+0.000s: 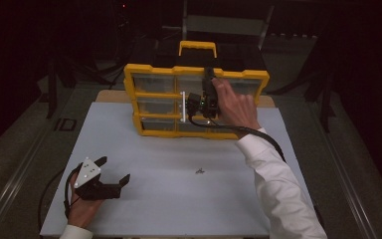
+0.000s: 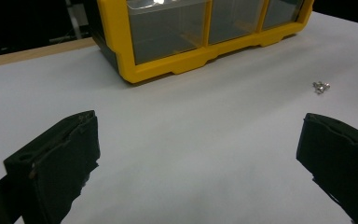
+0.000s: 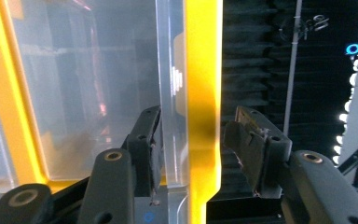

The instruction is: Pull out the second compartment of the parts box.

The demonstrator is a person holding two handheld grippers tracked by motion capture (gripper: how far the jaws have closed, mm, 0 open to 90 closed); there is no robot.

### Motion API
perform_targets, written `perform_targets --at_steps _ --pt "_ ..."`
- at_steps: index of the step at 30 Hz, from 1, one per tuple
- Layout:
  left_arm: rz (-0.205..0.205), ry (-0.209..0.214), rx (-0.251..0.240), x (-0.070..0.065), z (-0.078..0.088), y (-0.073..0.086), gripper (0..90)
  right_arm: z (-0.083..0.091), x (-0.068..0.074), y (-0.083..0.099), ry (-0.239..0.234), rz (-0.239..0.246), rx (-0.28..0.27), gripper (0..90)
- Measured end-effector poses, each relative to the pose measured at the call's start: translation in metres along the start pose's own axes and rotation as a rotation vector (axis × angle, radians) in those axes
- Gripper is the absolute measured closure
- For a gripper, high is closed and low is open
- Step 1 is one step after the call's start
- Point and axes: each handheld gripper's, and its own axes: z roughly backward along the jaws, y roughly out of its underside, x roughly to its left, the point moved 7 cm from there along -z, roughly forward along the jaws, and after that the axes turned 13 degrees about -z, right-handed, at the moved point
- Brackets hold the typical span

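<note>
right gripper (image 1: pixel 210 79) is up at the top edge of the yellow organizer (image 1: pixel 149 72), which stands upright at the far side of the white counter (image 1: pixel 169 199). in the right gripper view the yellow frame edge (image 3: pixel 204 93) and a clear drawer front (image 3: pixel 170 93) sit between the two black fingers (image 3: pixel 144 149); the left one is tight against the clear plastic, the right one looks just shy of the yellow edge, so whether both pads press i cannot tell. they stand about half apart.

the right hand (image 1: pixel 236 104) wraps the gripper body, white sleeve (image 1: pixel 278 189) running down to the bottom edge, black cable (image 1: pixel 258 133) looping off beside it.

over on the near left, the left gripper (image 1: pixel 113 172) rests low over the counter in the left hand (image 1: pixel 82 209), grey three-cornered plate (image 1: pixel 87 172) on top. its fingers (image 2: pixel 60 158) are spread wide with bare white counter between them, holding nothing.

a small bit of metal hardware (image 1: pixel 199 171) lies alone on the counter, well apart from the organizer and between the two hands; from the left gripper view it glints up and to the right, ahead of the fingers. the organizer's black handle with yellow grip (image 1: pixel 197 47) shows behind its top.
</note>
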Motion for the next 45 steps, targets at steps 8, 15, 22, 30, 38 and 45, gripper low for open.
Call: perform_targets --at_steps 8,15,22,30,38,45 --pt "0.0 0.0 0.001 0.0 0.0 0.0 0.2 0.0 0.003 0.001 0.016 0.015 -0.002 58.3" --pt "-0.002 0.004 0.003 0.0 -0.001 0.0 0.2 0.005 0.001 0.001 -0.01 0.011 -0.006 60.1" --pt "-0.003 0.006 0.005 -0.001 -0.001 0.001 0.2 0.011 0.001 0.002 -0.083 0.021 -0.006 72.1" --pt "-0.002 0.007 0.005 -0.001 -0.001 0.001 0.2 0.01 0.001 0.002 -0.137 0.046 0.014 77.8" --pt "-0.003 0.007 0.005 -0.001 -0.001 0.001 0.2 0.011 0.002 0.001 -0.151 0.074 0.019 78.3" --pt "-0.002 0.005 0.005 -0.001 -0.001 0.001 0.2 0.014 0.002 0.001 -0.161 0.066 0.024 78.3"
